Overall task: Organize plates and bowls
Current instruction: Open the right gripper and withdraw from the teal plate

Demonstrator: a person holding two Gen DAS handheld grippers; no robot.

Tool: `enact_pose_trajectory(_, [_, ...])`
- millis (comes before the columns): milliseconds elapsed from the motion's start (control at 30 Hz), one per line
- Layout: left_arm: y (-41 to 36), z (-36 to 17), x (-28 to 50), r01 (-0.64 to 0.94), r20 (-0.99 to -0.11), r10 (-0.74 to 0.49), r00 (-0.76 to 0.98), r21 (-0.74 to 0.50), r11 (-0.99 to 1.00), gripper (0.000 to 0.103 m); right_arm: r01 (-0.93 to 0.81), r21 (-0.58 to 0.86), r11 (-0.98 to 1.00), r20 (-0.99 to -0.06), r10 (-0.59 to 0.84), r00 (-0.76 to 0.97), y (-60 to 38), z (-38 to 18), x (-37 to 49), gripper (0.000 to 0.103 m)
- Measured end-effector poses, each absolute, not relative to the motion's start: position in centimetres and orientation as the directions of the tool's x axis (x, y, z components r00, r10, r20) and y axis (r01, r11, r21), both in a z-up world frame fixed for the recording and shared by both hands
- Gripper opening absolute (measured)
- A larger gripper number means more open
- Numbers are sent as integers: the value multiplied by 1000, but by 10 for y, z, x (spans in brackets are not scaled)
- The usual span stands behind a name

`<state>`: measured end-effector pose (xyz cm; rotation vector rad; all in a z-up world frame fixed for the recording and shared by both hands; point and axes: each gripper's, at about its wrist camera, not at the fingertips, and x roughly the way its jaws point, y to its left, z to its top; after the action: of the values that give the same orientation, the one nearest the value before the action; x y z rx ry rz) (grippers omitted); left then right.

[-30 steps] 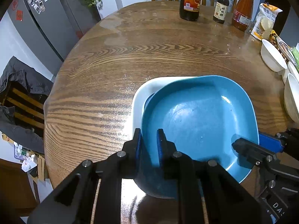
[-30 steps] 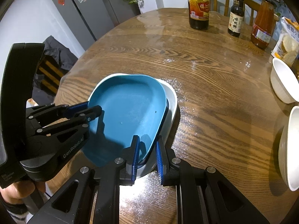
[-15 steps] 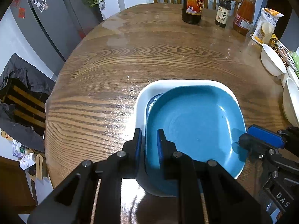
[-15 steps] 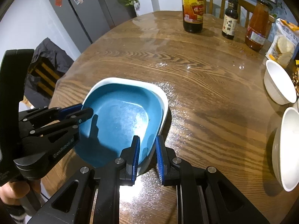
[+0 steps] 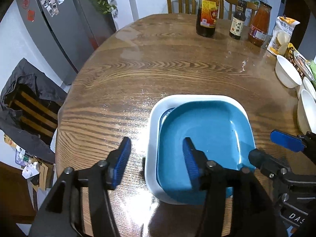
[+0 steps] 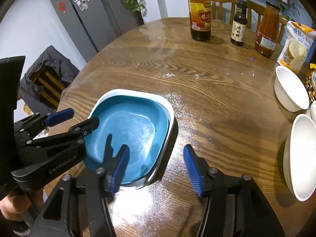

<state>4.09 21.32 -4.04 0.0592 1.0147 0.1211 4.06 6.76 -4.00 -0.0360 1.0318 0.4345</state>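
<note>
Lowered since a second ago — blue plate (image 5: 205,130) now down inside the white plate (image 5: 154,138) near the table (image 5: 158,69) edge, no longer tilted and pinched. Left gripper (image 5: 157,162) and right gripper (image 6: 156,164) both opening, fingers apart, each straddling a near rim of the stack without pressing on it.

To finish the release well: back straight off, clear of both rims, without nudging the blue plate off centre.

Counted — two plates for certain, a third dark-blue rim possibly between them; three white bowls (image 5: 287,75) at the right; three bottles (image 6: 200,13); one snack bag (image 6: 298,45).
</note>
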Motion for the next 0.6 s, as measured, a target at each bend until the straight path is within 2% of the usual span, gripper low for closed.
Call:
enact_pose_trajectory(33, [213, -39, 40, -79, -839, 133, 527, 108, 991, 65, -363, 178, 915, -833, 336, 440, 66, -39, 41, 65])
enact_pose_trajectory(100, [211, -37, 40, -89, -832, 146, 535, 117, 989, 70, -359, 187, 914, -829, 343, 442, 63, -38, 40, 69])
enact_pose_trajectory(600, [186, -35, 33, -94, -841, 112, 530, 73, 993, 71, -326, 221, 919, -807, 360, 468, 32, -31, 30, 70])
